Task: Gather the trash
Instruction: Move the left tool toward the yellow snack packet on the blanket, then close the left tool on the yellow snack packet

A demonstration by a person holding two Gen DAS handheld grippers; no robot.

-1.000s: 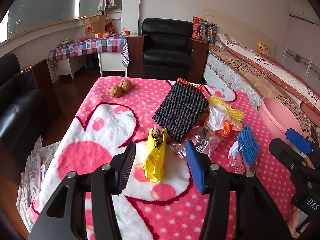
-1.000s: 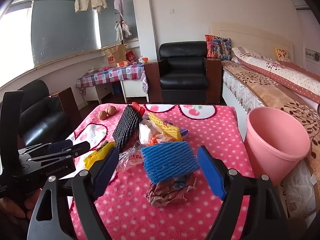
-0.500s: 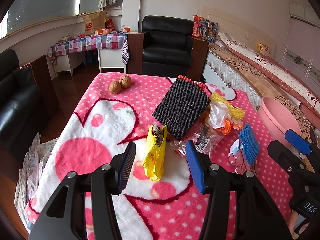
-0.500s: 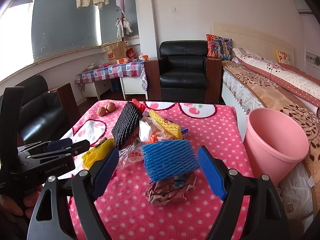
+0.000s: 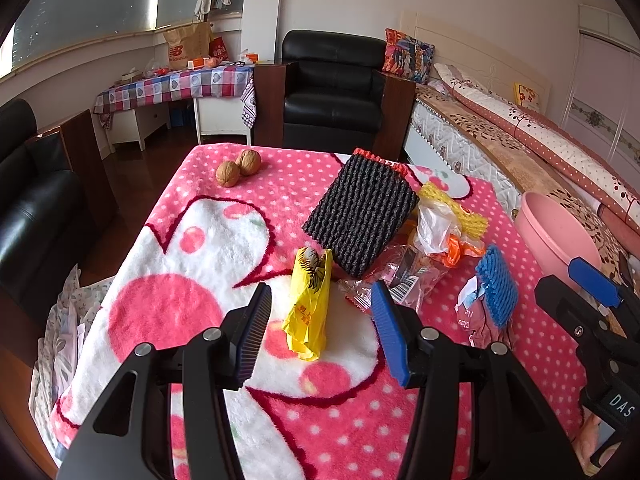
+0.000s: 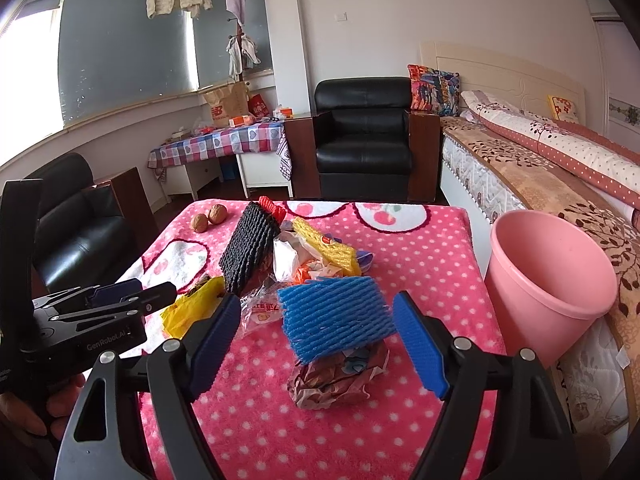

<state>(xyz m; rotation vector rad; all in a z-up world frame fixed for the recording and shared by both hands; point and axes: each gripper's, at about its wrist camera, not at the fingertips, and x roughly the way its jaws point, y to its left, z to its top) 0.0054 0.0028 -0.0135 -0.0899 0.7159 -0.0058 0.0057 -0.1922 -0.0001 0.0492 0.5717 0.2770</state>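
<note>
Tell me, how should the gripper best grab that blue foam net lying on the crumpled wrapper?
Probably across its two short ends, coming from the near side. The blue foam net lies broadside between the open right gripper, propped on the crumpled wrapper, so closing would squeeze the soft mesh end to end. It should compress easily.

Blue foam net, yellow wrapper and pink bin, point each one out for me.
blue foam net [image 6: 336, 314], right wrist view, middle of its ribbed face.
yellow wrapper [image 5: 310, 308], left wrist view, middle of the crumpled body.
pink bin [image 6: 532, 296], right wrist view, near rim.
</note>
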